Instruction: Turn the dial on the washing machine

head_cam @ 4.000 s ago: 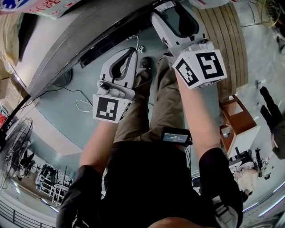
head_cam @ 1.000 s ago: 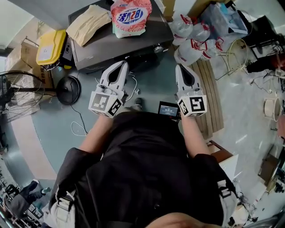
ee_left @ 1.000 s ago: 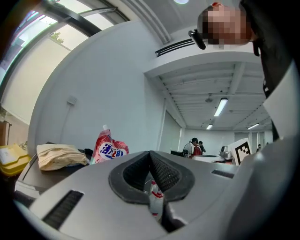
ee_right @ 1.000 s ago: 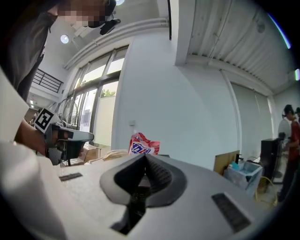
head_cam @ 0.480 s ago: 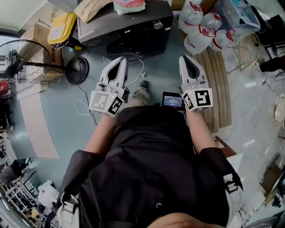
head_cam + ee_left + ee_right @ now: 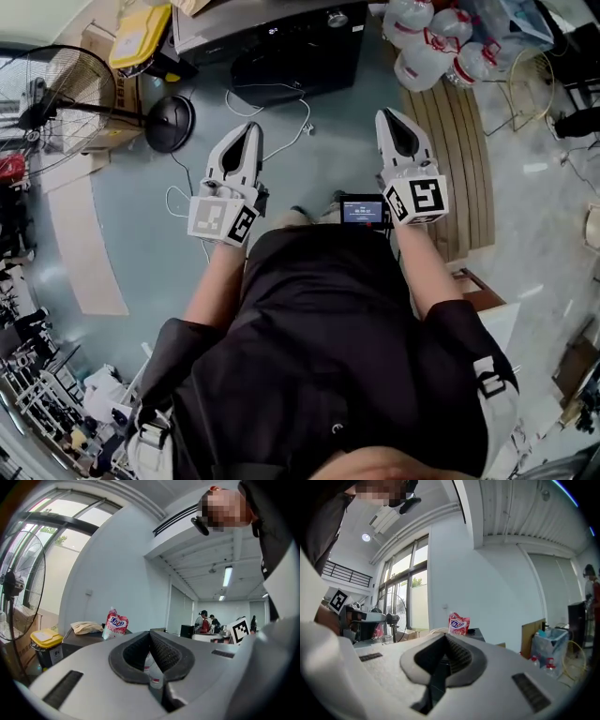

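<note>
Left tool, right tool pressed together, head view shows dial, gripper views show pouch

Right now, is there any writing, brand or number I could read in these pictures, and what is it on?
Nothing reads clearly.
Red-and-white pouch: blue print, too blurred.
Small screen at the person's waist: lit line, too small.
Bottles: red labels, too small.
Marker cubes: black square patterns, no letters.

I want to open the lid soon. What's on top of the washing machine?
A red-and-white detergent pouch stands on the washing machine, beside a crumpled beige bundle. Whatever lies behind those two on the top is covered.
</note>
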Demonstrator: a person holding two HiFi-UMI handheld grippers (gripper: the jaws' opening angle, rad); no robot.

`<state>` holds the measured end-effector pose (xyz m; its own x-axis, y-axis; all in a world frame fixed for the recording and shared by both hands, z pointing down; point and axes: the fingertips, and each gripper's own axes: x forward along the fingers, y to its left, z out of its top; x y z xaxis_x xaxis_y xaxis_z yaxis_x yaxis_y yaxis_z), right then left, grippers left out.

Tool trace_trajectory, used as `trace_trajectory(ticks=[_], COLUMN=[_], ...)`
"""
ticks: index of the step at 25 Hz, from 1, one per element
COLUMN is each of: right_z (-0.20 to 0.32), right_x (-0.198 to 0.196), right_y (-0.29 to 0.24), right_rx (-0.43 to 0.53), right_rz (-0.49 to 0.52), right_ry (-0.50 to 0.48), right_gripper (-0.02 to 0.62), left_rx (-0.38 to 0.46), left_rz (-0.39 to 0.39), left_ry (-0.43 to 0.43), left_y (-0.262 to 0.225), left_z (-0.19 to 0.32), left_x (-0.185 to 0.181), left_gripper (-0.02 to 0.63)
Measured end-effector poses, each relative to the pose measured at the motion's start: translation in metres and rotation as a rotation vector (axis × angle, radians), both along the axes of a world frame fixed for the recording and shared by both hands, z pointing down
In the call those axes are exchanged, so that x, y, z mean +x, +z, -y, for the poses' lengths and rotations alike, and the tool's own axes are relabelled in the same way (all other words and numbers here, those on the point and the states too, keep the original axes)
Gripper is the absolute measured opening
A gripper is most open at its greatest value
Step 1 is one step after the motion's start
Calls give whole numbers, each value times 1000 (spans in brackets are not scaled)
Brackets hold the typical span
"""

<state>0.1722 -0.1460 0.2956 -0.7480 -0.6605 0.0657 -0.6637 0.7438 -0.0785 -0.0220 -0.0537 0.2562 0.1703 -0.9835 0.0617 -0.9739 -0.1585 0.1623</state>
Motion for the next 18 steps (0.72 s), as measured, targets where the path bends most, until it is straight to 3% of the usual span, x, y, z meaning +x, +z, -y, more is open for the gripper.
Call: trace_trajectory(ticks=[8,14,18], right_z=[-77,-168,-230], right_x=[8,-27,-45], right_y=[-7,-8,-2], right_rx=[30,32,24], right_rz=[-86,-135,-145], right_ry=[33,26,17], right_gripper=[3,3,3], left_rx=[22,45,34], left_rz=[-29,19,0], left_ry=[64,96,89], left_y=[4,2,17], left_z=[-71,-158,-221], left_x=[13,-5,-23], left_gripper=[-5,-5,-5])
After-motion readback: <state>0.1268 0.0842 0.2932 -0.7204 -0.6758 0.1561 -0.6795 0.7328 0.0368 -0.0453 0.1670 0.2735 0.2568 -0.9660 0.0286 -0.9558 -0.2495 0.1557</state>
